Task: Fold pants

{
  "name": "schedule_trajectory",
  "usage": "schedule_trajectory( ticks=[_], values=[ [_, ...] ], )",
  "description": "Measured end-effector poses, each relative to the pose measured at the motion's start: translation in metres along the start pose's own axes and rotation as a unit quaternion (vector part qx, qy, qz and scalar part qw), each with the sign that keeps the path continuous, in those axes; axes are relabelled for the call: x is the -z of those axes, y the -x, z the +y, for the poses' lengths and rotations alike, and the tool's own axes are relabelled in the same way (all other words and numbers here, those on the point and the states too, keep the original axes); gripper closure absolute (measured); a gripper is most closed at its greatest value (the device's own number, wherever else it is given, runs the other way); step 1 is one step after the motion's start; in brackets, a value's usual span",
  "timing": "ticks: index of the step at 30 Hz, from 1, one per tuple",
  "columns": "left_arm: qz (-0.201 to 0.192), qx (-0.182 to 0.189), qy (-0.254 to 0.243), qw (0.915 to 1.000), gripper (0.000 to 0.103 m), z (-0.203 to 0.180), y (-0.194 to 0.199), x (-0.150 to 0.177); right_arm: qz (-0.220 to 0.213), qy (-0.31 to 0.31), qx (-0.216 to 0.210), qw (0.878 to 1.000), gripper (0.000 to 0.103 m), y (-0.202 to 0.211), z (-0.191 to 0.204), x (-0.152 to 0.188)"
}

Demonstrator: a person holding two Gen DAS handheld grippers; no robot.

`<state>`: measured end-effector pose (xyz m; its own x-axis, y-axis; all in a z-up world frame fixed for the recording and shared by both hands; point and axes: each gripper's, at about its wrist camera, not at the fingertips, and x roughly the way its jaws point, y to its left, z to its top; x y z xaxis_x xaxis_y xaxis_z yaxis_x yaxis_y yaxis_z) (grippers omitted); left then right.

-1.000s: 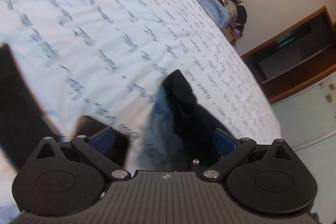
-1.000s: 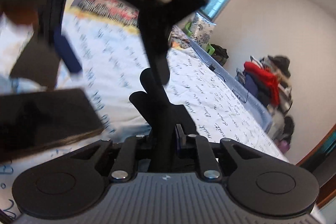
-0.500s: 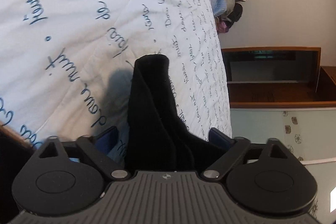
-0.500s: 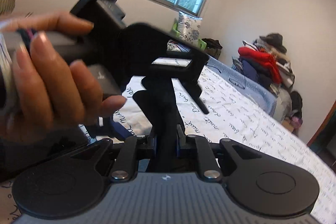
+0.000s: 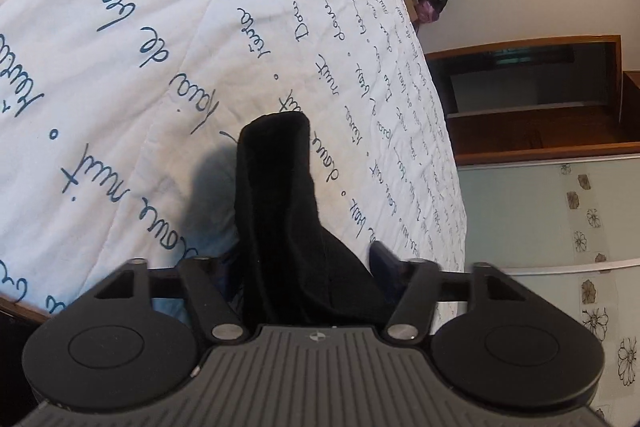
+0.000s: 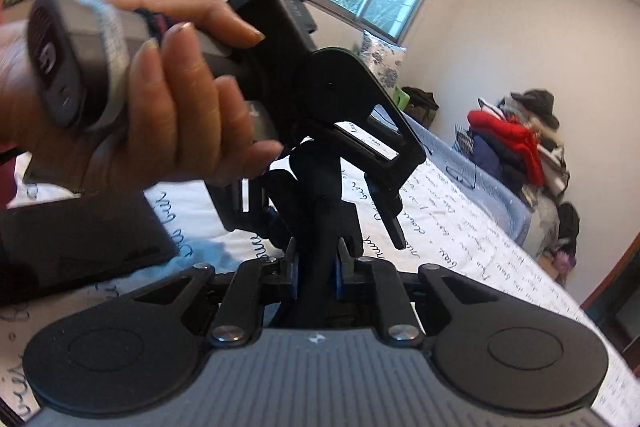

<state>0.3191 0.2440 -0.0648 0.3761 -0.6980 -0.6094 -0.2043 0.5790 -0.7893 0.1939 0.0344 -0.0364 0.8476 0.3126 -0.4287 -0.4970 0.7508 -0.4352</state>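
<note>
1. Since the earlier frame your left gripper has come in close over the bed: a second ago its fingers stood wide with only a corner of black cloth by the right one, and now they are closing with a bunched fold of the pants between them. You cannot tell from the left wrist view whether the pads already press on the cloth.
2. Your right gripper has hardly shifted; its fingers are drawn close together and pinch a narrow upright bunch of the same black pants.
3. The pants stand up from both grippers above the bedspread. In the right wrist view the cloth rises just in front of your left hand, which is wrapped round the grey handle of the other gripper.
4. A flat dark shape lies on the bed at the left of the right wrist view; what it is cannot be told.
5. Containers: the wooden cabinet beside the bed has open shelves, and what is in them is too dark to tell. A pile of clothes, red on top, is heaped at the far side of the bed.
6. Writing: the bedspread is printed all over with dark blue cursive script. "nuit" and "de" can be read; most other words are too distorted.
</note>
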Motion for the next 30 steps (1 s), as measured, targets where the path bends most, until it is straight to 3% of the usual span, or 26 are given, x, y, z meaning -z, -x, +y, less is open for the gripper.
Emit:
schedule_trajectory(
  ticks=[1,2,5,9,11,13,14,16,19,23,30],
  values=[
    [-0.002,-0.014,-0.013,0.9998,0.066,-0.002,0.001,0.001,0.0,0.0,-0.002,1.0,0.088,0.0,0.0,0.0],
    [-0.006,-0.03,-0.026,0.9992,0.074,-0.004,0.002,0.004,-0.001,-0.002,-0.003,1.0,0.088,0.0,0.0,0.001],
    [-0.018,-0.047,-0.041,0.9979,0.083,-0.006,0.008,0.011,-0.001,-0.024,-0.013,1.0,0.088,-0.001,-0.01,0.002],
    [-0.041,-0.051,-0.051,0.9966,0.085,-0.008,0.021,0.02,-0.025,-0.121,-0.092,0.988,0.087,0.03,-0.041,0.012],
    [-0.054,-0.065,-0.069,0.994,0.086,-0.012,0.026,0.027,-0.053,-0.208,-0.135,0.967,0.087,0.05,-0.068,0.024],
    [-0.068,-0.073,-0.09,0.9909,0.086,-0.017,0.031,0.035,-0.066,-0.284,-0.137,0.947,0.087,0.056,-0.093,0.033],
    [-0.075,-0.076,-0.099,0.9894,0.086,-0.02,0.033,0.039,-0.051,-0.302,-0.116,0.945,0.087,0.051,-0.101,0.035],
    [-0.089,-0.08,-0.117,0.9859,0.086,-0.028,0.036,0.049,-0.006,-0.288,-0.069,0.955,0.087,0.032,-0.104,0.032],
    [-0.107,-0.09,-0.15,0.9788,0.086,-0.047,0.042,0.064,0.025,-0.283,-0.088,0.955,0.087,0.009,-0.099,0.028],
    [-0.135,-0.128,-0.195,0.9631,0.086,-0.074,0.05,0.086,0.014,-0.281,-0.106,0.954,0.087,0.004,-0.091,0.019],
    [-0.134,-0.114,-0.225,0.9583,0.085,-0.124,0.063,0.119,-0.041,-0.307,-0.108,0.945,0.087,0.047,-0.111,0.026]
  ],
)
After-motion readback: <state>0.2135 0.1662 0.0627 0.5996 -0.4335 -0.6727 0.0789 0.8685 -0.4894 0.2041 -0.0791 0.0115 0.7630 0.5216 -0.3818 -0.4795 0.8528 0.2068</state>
